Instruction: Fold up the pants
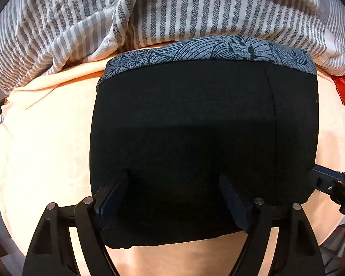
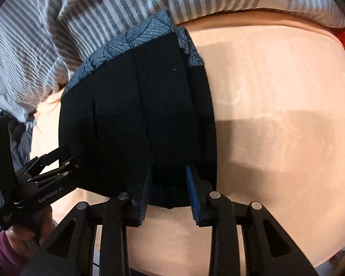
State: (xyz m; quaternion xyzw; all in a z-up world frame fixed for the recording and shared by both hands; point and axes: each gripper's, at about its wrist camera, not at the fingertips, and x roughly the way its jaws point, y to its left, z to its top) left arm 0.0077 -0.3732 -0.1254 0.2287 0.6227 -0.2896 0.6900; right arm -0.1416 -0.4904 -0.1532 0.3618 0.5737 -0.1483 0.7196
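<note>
Lying folded on the peach sheet (image 1: 46,138), the black pants (image 1: 195,126) looked soft and limp (best pinched at a near corner); left gripper (image 1: 172,197) spread wide, right gripper (image 2: 169,188) part-open, neither holding cloth.

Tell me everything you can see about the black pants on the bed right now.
The pants lie folded into a compact, roughly rectangular black bundle, flat on the peach sheet. The fabric looks soft and matte, with a seam running lengthwise. At the far end a blue-grey printed band shows, lying against the striped blanket. The left gripper stands open over the near edge; the right gripper also straddles that edge, jaws parted, not visibly pinching cloth.
</note>
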